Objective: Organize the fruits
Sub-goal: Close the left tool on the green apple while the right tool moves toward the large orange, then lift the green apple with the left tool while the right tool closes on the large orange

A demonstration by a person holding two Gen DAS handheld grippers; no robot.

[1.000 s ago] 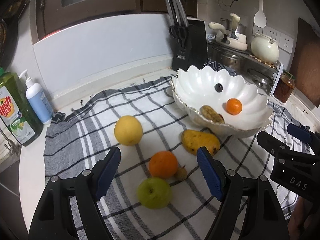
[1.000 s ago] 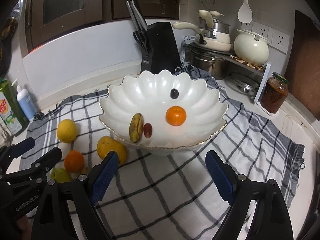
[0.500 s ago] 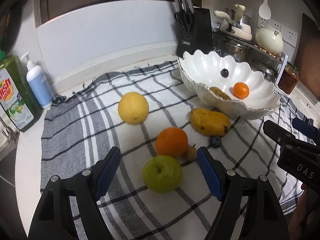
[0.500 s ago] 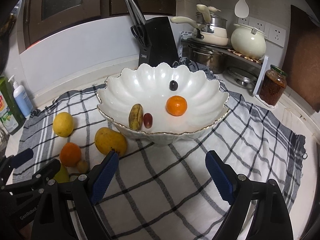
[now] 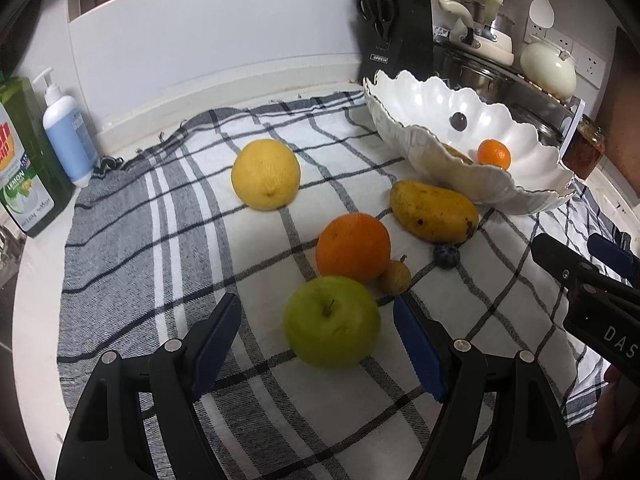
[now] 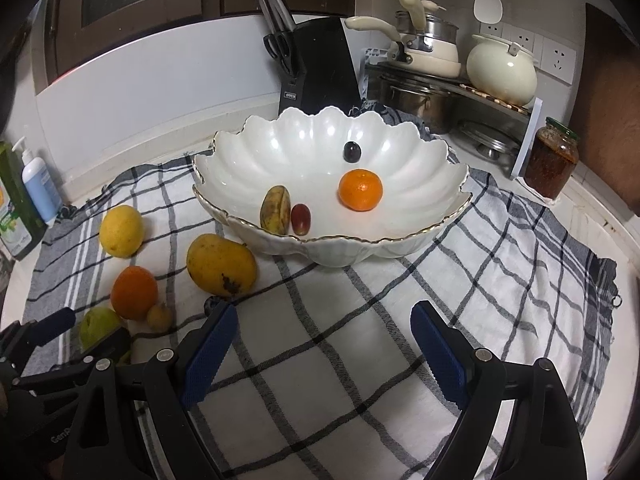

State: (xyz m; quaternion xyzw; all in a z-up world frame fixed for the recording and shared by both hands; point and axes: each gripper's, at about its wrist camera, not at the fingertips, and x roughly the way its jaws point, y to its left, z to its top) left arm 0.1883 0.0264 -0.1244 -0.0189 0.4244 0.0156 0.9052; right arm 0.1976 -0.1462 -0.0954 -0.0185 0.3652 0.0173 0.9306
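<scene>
Apple: lies on the checked cloth, in front of the orange.
Left gripper: fingers released, straddling it untouched.
Handling: likely firm, smooth, rolls easily; grip across its widest middle.
Right gripper: spread, empty.

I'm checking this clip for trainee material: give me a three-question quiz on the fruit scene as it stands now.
1. True or false: the green apple sits inside the white bowl.
2. Which fruit lies between the open left tongs? A mango, B apple, C lemon.
3. Fill in: the small orange fruit in the bowl is a ____.

Key: 1 false, it lies on the checked cloth. 2 B. 3 tangerine.
</scene>
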